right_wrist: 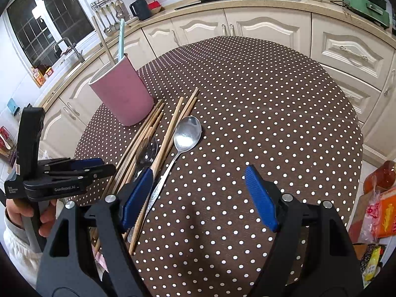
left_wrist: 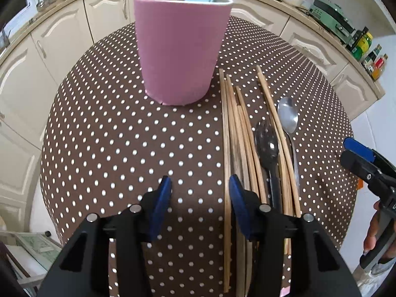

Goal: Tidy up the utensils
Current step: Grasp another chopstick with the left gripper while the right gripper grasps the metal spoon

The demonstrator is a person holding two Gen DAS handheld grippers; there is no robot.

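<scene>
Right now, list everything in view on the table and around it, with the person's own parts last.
cup: one, pink, on the dotted tablecloth, holding a light blue utensil and a wooden stick
chopsticks: a loose bundle, wooden, beside the cup
silver spoon: one, right of the chopsticks
dark spoon: one, among the chopsticks
cabinets: cream, behind the table
left hand-held gripper: black, blue pads, open over the cloth
right hand-held gripper: black, blue pads, open

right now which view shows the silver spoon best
The right wrist view: the silver spoon lies unobstructed, bowl to handle. In the left wrist view the silver spoon shows its bowl, but the handle runs behind chopsticks.
</scene>
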